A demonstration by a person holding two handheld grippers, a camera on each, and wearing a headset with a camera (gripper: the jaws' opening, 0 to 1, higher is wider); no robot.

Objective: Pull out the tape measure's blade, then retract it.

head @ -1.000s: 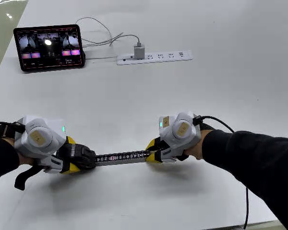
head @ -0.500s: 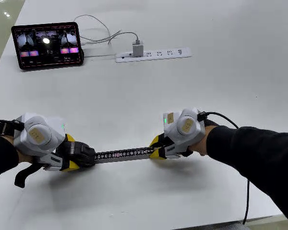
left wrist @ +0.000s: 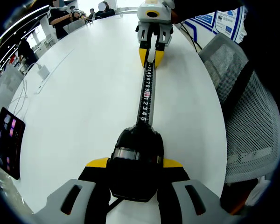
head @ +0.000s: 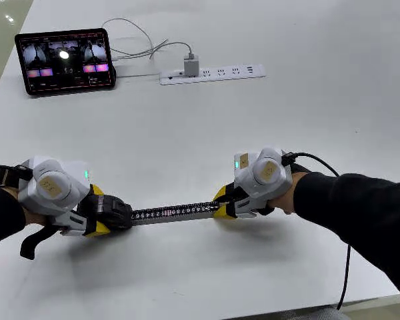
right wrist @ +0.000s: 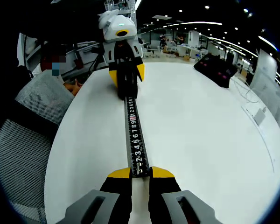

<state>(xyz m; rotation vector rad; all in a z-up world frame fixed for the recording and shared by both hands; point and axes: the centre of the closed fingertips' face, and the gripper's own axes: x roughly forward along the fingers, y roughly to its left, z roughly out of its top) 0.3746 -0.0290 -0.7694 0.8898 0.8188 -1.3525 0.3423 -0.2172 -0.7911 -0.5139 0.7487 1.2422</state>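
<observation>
Left tool (head: 108, 213) is clamped hard on the case (left wrist: 136, 156), the black body squeezed between two yellow-tipped jaws, low on the near-left of the surface (head: 187, 133). Over to the right tool (head: 219, 204): jaws pinched together on the tip of the blade (head: 175, 213), its end caught right between the yellow tips.

And the blade is out! It lies flat and straight on the white surface, running from the case's mouth across to the right tool. It's dark with white numerals, with a reddish mark partway along.

In the left gripper view, the digits march away up the blade to the other tool, which faces back with its tips closed on the far end. The right gripper view tells the same story from the other side: the blade leads off to the case, held by the left tool across the surface.

Both tools sit down at surface level, well apart, with the blade stretched between them and dark sleeves (head: 360, 207) behind them.

Far side of the surface now: a tablet (head: 65, 60), screen lit, at the upper left. Just right of it lies a white power strip (head: 217, 73) with a charger (head: 191, 67) plugged in, and cables (head: 137, 47) loop toward the tablet. A grey mesh chair (left wrist: 252, 121) stands beside the surface's edge.
</observation>
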